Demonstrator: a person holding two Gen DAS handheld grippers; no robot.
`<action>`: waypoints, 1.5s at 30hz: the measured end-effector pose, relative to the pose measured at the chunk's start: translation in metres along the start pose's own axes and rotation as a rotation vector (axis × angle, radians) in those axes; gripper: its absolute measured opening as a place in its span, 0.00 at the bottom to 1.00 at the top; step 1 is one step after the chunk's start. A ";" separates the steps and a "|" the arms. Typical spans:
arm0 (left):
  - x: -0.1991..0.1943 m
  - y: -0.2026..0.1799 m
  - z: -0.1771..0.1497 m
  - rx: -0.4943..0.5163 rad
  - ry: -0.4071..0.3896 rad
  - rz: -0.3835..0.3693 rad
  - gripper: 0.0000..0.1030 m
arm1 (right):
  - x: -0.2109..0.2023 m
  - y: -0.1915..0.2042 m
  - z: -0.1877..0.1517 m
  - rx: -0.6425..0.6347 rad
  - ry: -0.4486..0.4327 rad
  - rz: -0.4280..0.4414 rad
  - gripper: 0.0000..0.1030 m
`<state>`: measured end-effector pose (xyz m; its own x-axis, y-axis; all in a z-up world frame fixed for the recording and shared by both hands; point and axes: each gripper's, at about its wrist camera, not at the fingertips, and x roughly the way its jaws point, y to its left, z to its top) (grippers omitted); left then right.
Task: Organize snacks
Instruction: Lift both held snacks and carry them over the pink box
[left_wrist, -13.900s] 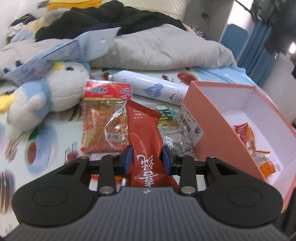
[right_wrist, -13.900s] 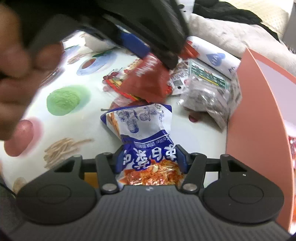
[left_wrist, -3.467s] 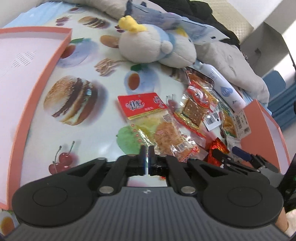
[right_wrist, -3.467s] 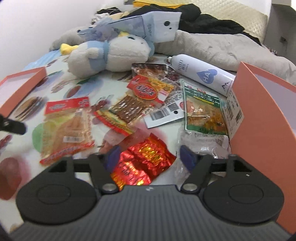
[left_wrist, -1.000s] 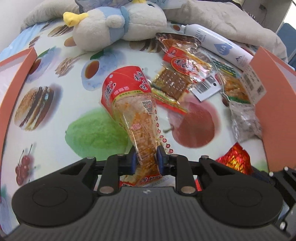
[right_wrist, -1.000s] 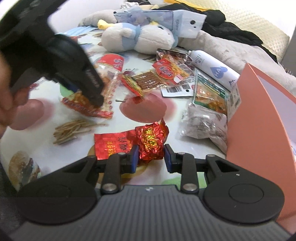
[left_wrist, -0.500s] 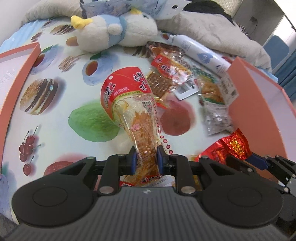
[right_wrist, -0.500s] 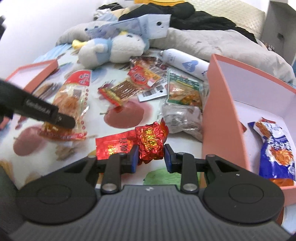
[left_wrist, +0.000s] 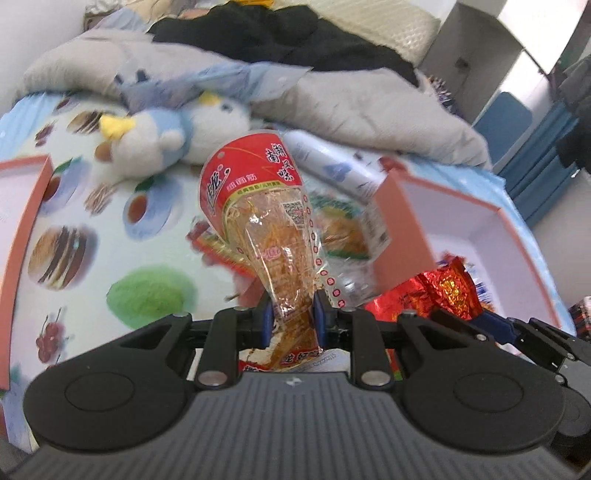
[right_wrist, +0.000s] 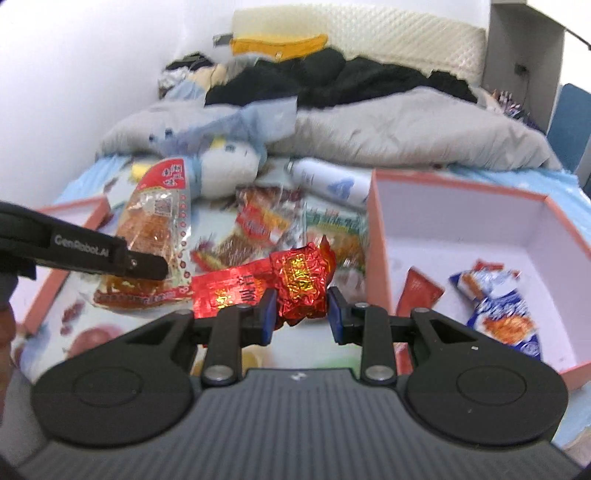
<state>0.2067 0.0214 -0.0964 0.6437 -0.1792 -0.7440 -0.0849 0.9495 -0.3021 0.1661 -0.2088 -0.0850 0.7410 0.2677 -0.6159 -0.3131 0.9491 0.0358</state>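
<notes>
Both packets look light, soft and crinkly, so a pinch near one end should do, though slick film could slip. The left gripper (left_wrist: 292, 320) is clamped on the lower end of the clear red-topped snack pack (left_wrist: 266, 221), held up just left of the pink box (left_wrist: 402, 221). The right gripper (right_wrist: 300, 314) pinches the red foil packet (right_wrist: 295, 280) beside that box's near wall. Only the right view shows the box floor, where a blue-and-white packet (right_wrist: 498, 310) lies.
</notes>
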 end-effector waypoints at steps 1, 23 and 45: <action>-0.004 -0.005 0.004 0.008 -0.007 -0.007 0.25 | -0.005 -0.003 0.005 0.008 -0.015 -0.004 0.31; -0.072 -0.162 0.085 0.209 -0.208 -0.237 0.25 | -0.124 -0.094 0.090 0.088 -0.324 -0.170 0.31; 0.097 -0.252 0.061 0.336 0.156 -0.263 0.25 | -0.023 -0.232 0.019 0.310 0.081 -0.250 0.31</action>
<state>0.3369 -0.2189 -0.0556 0.4855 -0.4380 -0.7566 0.3343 0.8927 -0.3022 0.2330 -0.4321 -0.0636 0.7184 0.0200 -0.6954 0.0742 0.9917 0.1052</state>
